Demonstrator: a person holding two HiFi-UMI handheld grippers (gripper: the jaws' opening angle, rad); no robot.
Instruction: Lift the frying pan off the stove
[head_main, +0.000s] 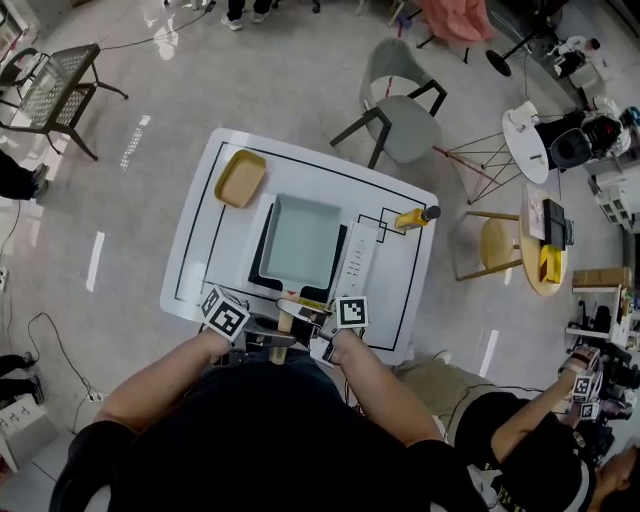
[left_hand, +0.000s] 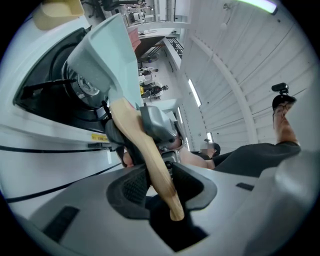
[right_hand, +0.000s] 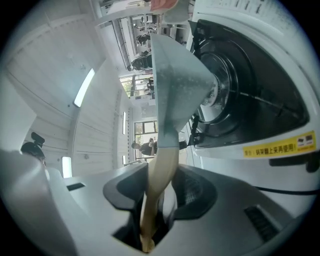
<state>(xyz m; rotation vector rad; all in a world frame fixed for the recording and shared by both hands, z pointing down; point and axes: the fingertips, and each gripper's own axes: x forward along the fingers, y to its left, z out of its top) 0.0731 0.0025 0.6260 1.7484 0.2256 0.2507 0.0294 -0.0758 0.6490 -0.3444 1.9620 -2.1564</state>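
Head view: looked steeply down on the white table (head_main: 195, 250).
Gripper views: rode very close, looking along their jaws.
Shared: the pan handle (left_hand: 141, 142).

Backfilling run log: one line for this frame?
left gripper: shut on wooden handle | right gripper: same handle | frying pan: over stove

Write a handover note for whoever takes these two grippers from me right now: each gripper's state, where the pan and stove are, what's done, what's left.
Left gripper: jaws closed on the wooden handle.
Right gripper: jaws closed on the same handle.
Frying pan: square, pale teal, over the stove on the white table, handle pointing toward the person.
Done: both grips are set.
Left: raise the pan clear of the stove. The views don't settle whether it has left the burner yet, so lift evenly with both.
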